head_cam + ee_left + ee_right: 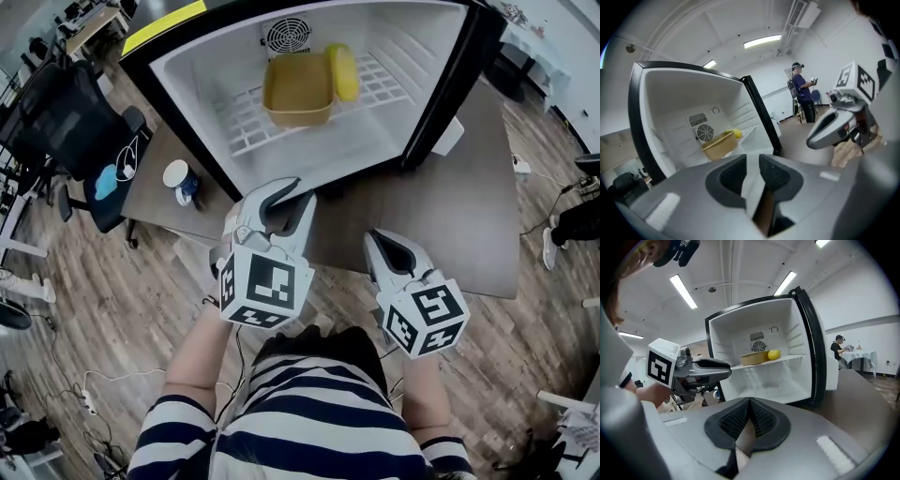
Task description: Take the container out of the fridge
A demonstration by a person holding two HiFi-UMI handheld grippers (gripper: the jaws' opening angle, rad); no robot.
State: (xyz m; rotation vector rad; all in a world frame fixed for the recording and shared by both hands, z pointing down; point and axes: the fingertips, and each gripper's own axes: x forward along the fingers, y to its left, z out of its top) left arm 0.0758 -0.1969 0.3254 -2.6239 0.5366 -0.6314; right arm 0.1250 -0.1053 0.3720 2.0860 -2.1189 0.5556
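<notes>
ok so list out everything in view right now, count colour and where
fridge: one, black frame, white inside, open, on the table
wire shelf: one, white, inside the fridge
container: one, tan, on the wire shelf
lemon: one, yellow, on the shelf at the container's right
table: one, brown, under the fridge
cup: one, white and blue, on the table left of the fridge
office chair: one, black, left of the table
person: one, far off in the room
left gripper: one, grey, jaws apart, empty, outside the fridge
right gripper: one, grey, jaws together, empty
</notes>
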